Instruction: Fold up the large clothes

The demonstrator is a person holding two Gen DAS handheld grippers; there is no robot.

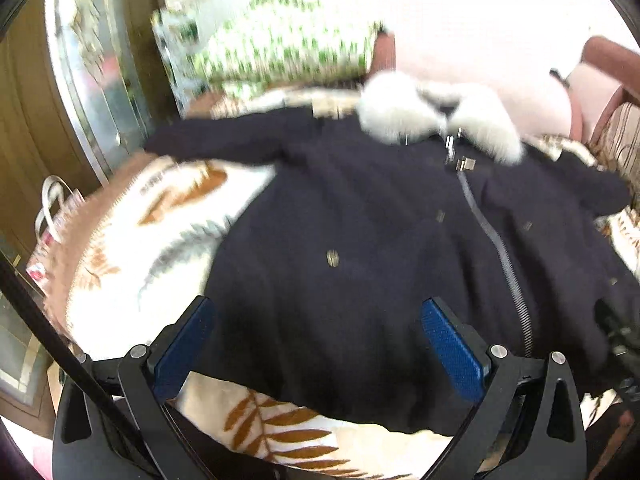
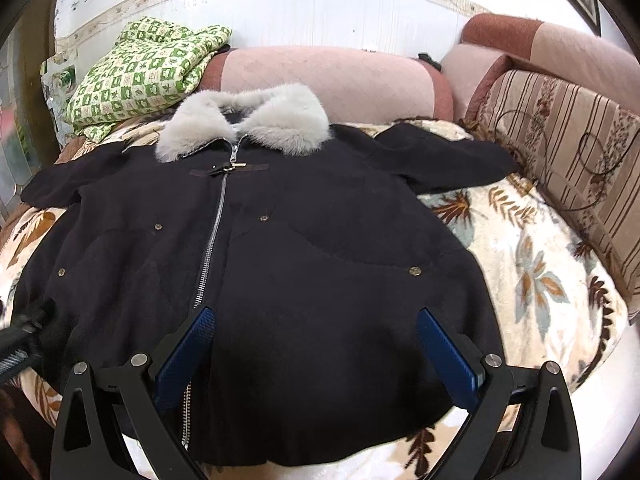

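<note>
Lying flat: a dark coat (image 2: 304, 248) was spread front-up on a leaf-print blanket (image 2: 532, 248), filling the middle of both views.
Collar: pale fur (image 2: 244, 120) sat at 12 o'clock, against a pink bolster (image 2: 332, 76).
Zip: it (image 2: 216, 232) ran closed from the collar toward 6 o'clock.
Sleeves: one reached out to 9 o'clock, the other to 2 o'clock.
Left gripper (image 1: 320, 344): jaws stood wide, holding nothing, over the coat's lower part near the hem.
Right gripper (image 2: 316, 348): jaws stood wide, empty, over the hem just beside the zip.
Green checked quilt (image 2: 140, 76): bundled at 10 o'clock, beyond the coat's shoulder.
Striped cushion (image 2: 568, 160): leaned at 3 o'clock along the blanket's edge.
</note>
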